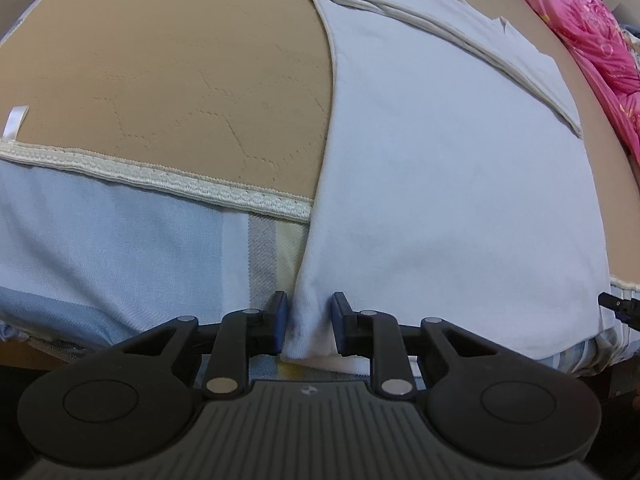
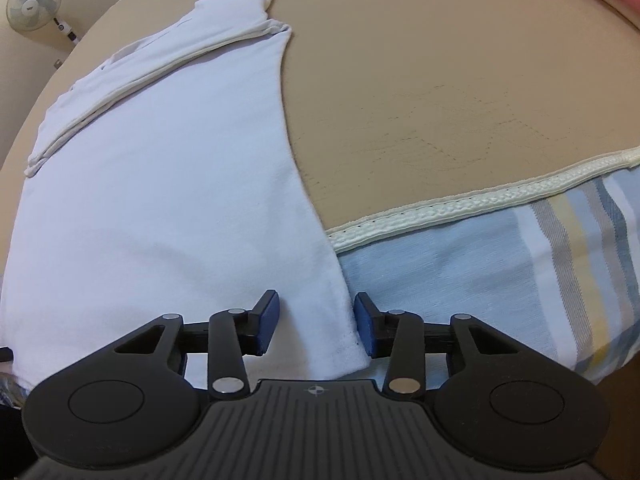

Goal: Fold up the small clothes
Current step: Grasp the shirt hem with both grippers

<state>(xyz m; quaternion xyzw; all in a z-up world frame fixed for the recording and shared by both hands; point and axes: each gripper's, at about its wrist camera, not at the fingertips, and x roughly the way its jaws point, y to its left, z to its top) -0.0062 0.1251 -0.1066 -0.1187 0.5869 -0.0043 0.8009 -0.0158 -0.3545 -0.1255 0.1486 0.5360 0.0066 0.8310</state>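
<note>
A white T-shirt lies flat on a tan mat, its sleeves folded in at the far end and its hem hanging over the near edge. My left gripper is open, its jaws on either side of the hem's left corner. In the right wrist view the same shirt fills the left half. My right gripper is open, its jaws on either side of the hem's right corner. The right gripper's tip shows at the left wrist view's right edge.
The tan mat has a cream braided border and lies on a blue striped bedsheet. A pink quilt is bunched at the far right. A wall fan stands at the back left.
</note>
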